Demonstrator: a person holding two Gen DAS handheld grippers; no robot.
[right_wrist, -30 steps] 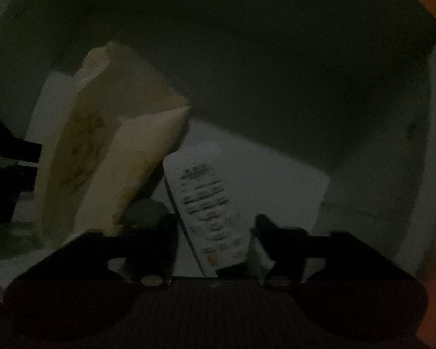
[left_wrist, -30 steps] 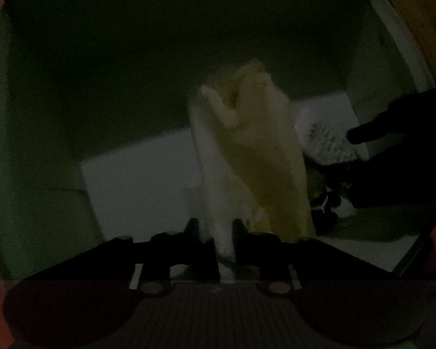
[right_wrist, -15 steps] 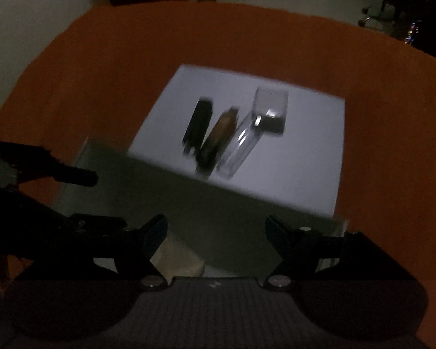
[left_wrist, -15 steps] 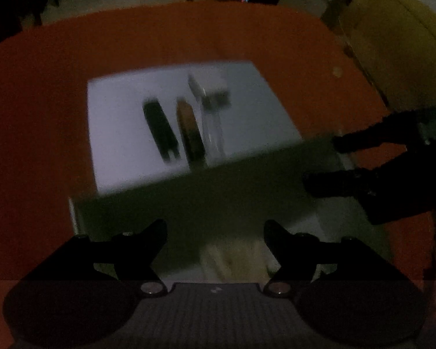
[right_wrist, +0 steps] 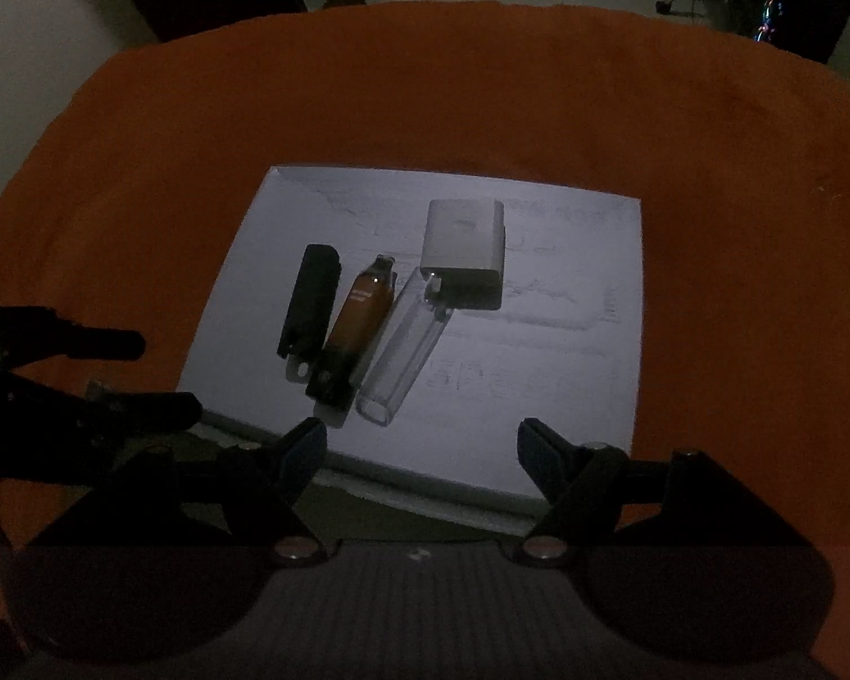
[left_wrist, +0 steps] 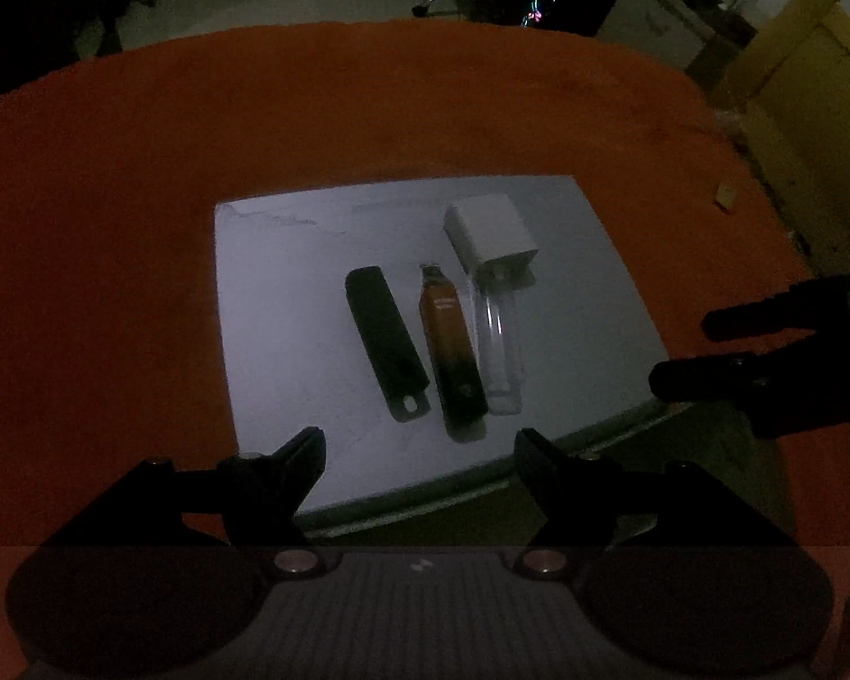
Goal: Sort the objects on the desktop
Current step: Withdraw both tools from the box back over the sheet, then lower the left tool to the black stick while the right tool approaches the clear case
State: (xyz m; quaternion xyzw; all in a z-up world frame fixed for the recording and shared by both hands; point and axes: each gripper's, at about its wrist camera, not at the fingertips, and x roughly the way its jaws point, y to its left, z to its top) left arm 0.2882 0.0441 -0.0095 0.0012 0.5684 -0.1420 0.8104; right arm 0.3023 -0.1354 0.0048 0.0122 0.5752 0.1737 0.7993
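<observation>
An orange-covered bench (left_wrist: 368, 113) in a dim room carries a white sheet (left_wrist: 289, 294); on it, seemingly grouped for sorting, lie a white charger (left_wrist: 490, 232), clear case (left_wrist: 501, 351), brown device (left_wrist: 450, 357) and black stick (left_wrist: 385, 340). Left tongs (left_wrist: 419, 442) and right tongs (right_wrist: 422, 433) gape empty, just opened.

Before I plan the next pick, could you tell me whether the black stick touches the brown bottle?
Apart: the left wrist view shows white paper between black stick and brown bottle.
</observation>
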